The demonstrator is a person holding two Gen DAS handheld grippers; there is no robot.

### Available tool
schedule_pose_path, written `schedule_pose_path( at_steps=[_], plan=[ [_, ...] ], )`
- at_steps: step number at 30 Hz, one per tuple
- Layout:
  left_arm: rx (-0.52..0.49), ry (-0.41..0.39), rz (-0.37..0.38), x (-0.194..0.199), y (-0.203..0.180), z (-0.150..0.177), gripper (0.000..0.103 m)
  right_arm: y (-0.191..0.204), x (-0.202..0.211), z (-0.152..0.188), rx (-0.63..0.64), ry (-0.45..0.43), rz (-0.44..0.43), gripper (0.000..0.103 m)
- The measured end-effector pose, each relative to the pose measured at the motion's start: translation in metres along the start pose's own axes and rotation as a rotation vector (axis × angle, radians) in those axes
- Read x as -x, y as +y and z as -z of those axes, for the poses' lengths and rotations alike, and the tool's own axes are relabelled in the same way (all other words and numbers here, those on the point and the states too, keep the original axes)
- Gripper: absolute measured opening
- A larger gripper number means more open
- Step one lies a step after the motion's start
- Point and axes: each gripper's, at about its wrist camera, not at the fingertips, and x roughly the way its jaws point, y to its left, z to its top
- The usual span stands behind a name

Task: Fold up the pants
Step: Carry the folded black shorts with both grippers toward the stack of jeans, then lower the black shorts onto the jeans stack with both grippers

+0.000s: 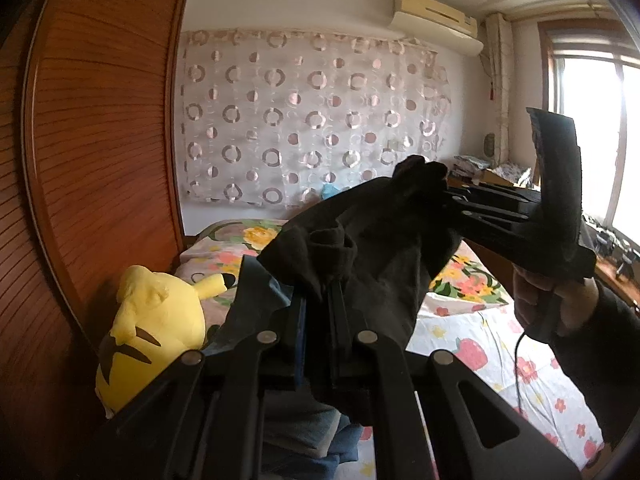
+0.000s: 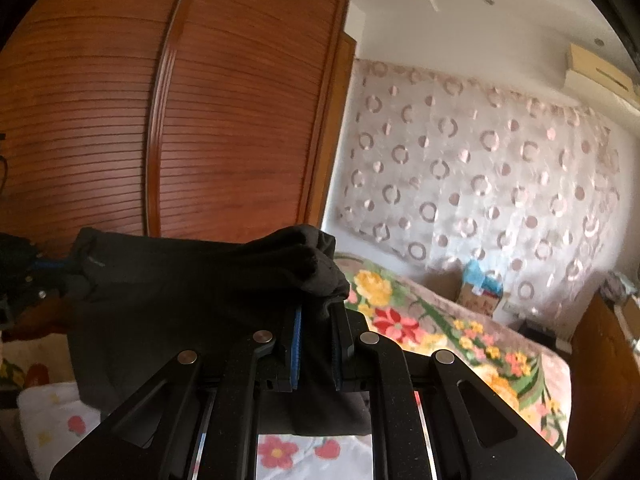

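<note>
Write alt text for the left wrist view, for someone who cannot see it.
Two black claws hold black pants up over a floral bed: the left claw pinches them in the foreground, and the right claw, in a person's hand, grips them farther back. A yellow plush toy sits beside a wooden wardrobe.

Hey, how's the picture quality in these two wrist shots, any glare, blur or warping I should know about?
Left wrist view: the window is blown out white, leaving the black pants and right gripper as near silhouettes. Right wrist view: softer, slightly smeared, especially the floral bedspread. Both views: fisheye bends the wardrobe edges and darkens the corners.
</note>
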Motion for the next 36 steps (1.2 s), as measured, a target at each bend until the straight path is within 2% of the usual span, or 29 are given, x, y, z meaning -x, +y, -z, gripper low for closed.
schedule_pose_path(
  at_steps=[5,13,20,22,23,24,26,30,35,36],
  plan=[
    [0.013,0.021,-0.045,-0.007,0.013,0.009,0.007,0.006,-0.022,-0.006,0.024,0.006,-0.027,0.009],
    [0.082,0.085,-0.109,-0.023,0.033,0.040,0.007,0.036,-0.087,0.001,0.061,0.082,-0.098,0.009],
    [0.109,0.123,-0.135,-0.032,0.042,0.057,0.008,0.055,-0.119,0.006,0.063,0.119,-0.133,0.010],
    [0.114,0.108,-0.131,-0.030,0.042,0.059,0.009,0.055,-0.121,0.007,0.044,0.120,-0.128,0.015],
    [0.120,0.102,-0.126,-0.030,0.044,0.059,0.013,0.055,-0.120,0.008,0.031,0.114,-0.118,0.024],
    [0.122,0.101,-0.123,-0.029,0.044,0.059,0.017,0.053,-0.118,0.008,0.014,0.108,-0.116,0.036],
    [0.110,0.101,-0.124,-0.026,0.043,0.057,0.029,0.050,-0.115,0.008,-0.005,0.104,-0.120,0.044],
    [0.085,0.083,-0.124,-0.019,0.036,0.049,0.032,0.041,-0.101,0.010,-0.037,0.091,-0.129,0.044],
    [0.056,0.091,-0.084,-0.024,0.024,0.044,0.033,0.031,-0.093,0.020,-0.068,0.146,-0.237,0.044],
    [0.057,0.101,-0.075,-0.028,0.024,0.044,0.033,0.030,-0.094,0.023,-0.074,0.161,-0.256,0.041]
  ],
)
